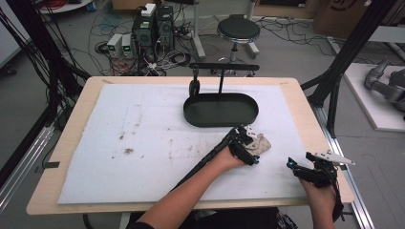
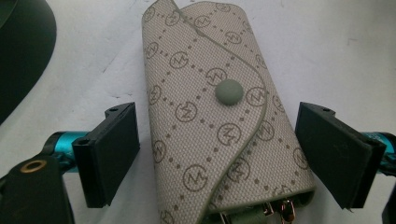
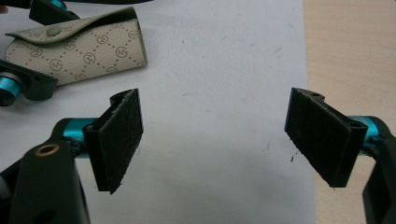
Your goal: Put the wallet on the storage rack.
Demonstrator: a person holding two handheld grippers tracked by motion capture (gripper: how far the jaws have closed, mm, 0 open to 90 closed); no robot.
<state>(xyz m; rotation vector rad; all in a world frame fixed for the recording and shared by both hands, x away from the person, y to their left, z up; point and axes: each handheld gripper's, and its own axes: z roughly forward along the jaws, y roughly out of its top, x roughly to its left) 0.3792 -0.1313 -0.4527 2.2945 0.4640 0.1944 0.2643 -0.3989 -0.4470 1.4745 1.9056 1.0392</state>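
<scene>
A beige monogram key pouch (image 2: pixel 205 93) with a grey-green snap button lies flat on the white mat, metal rings at its near end. My left gripper (image 2: pixel 217 154) is open with one jaw on each side of the pouch, neither touching it. From above, the left gripper (image 1: pixel 252 145) straddles the pouch (image 1: pixel 261 142) just in front of the black oval tray (image 1: pixel 191 109). My right gripper (image 1: pixel 300 161) is open over the mat's right front corner, nothing between its jaws. In the right gripper view, the right gripper (image 3: pixel 215 135) frames bare mat, with the pouch (image 3: pixel 79 51) up left.
A black T-shaped stand (image 1: pixel 224 67) rises from the tray's back, with a dark item (image 1: pixel 194 86) hanging from its left end. The white mat (image 1: pixel 143 143) carries brown stains at left centre. Bare wooden table edge (image 3: pixel 350 46) runs right of the right gripper.
</scene>
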